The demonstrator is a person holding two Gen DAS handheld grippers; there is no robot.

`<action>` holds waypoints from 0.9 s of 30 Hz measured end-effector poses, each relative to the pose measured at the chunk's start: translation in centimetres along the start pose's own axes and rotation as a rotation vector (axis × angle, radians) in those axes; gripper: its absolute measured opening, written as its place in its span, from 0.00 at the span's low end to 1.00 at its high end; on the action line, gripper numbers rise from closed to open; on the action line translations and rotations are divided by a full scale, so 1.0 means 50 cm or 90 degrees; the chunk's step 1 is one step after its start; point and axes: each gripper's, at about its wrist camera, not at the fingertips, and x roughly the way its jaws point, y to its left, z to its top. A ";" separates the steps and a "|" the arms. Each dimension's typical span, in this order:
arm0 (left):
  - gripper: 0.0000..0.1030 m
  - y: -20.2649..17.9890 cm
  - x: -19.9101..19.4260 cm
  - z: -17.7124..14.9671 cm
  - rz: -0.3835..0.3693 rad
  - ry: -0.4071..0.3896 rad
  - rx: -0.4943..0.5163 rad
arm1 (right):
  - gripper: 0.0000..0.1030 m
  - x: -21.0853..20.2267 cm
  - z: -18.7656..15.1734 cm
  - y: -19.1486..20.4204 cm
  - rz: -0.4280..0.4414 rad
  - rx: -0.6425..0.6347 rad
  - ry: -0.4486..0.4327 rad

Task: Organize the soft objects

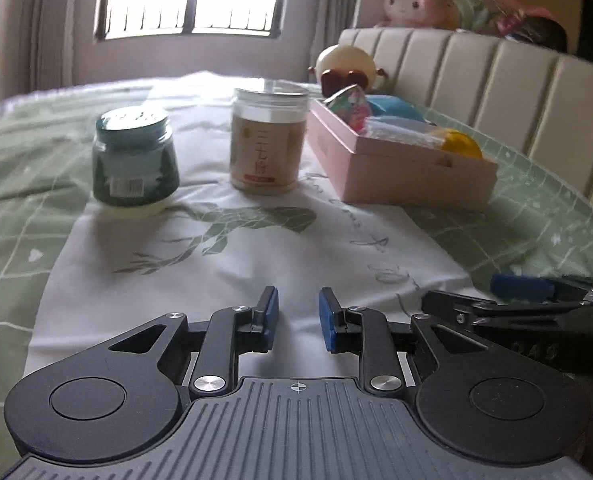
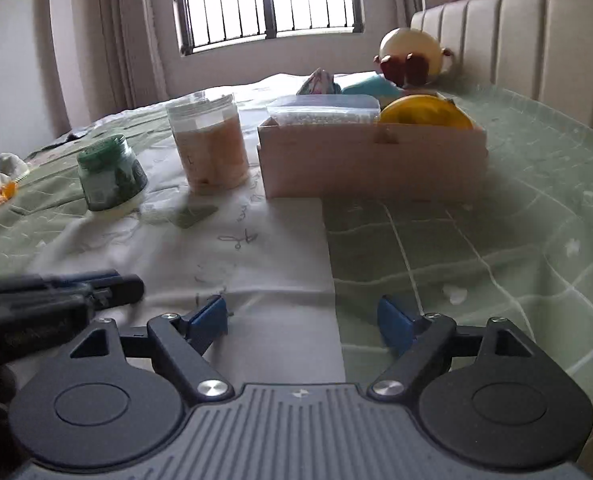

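Bed (image 1: 12, 184) covered in a green checked sheet; a white cloth (image 1: 224, 256) with a leaf print lies flat over its middle.

On the cloth, two jars stand upright, near each other but not touching: a dark green jar (image 1: 134, 160) with a green lid to the left, a clear jar (image 1: 270, 140) with tan contents and a clear lid to its right. Just right of the clear jar sits a pink box (image 1: 408, 170), open-topped, partly on the cloth, partly on the sheet.

Soft objects are in the box: a flowery pouch (image 1: 350, 106) at the far end, something blue (image 1: 392, 108) beside it, a clear bag (image 2: 324, 114) of pale bits in the middle, a yellow round item (image 1: 458, 144) at the near end. They are packed close; exact contact is hard to read.

A round cream plush toy (image 1: 344, 64) rests behind the box against the padded headboard (image 1: 496, 80). A pink plush (image 1: 412, 4) sits on top of the headboard.

Left gripper (image 1: 298, 320) hangs low over the near part of the cloth, jaws parted by a narrow gap, nothing between them. Right gripper (image 2: 302, 320) is just beside it, over the cloth's right edge, jaws spread wide, nothing in them.

Each wrist view catches the other gripper at its edge, blurred.
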 end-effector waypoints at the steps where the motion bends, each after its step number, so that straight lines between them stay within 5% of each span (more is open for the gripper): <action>1: 0.24 -0.008 0.002 -0.003 0.007 -0.003 0.011 | 0.82 0.001 -0.002 0.002 -0.004 -0.006 -0.005; 9: 0.24 -0.043 0.000 -0.034 0.051 -0.044 0.050 | 0.82 -0.001 -0.011 -0.006 -0.028 0.019 -0.027; 27: 0.24 -0.052 0.004 -0.028 0.062 -0.030 0.073 | 0.82 -0.004 -0.019 -0.006 -0.035 0.018 -0.042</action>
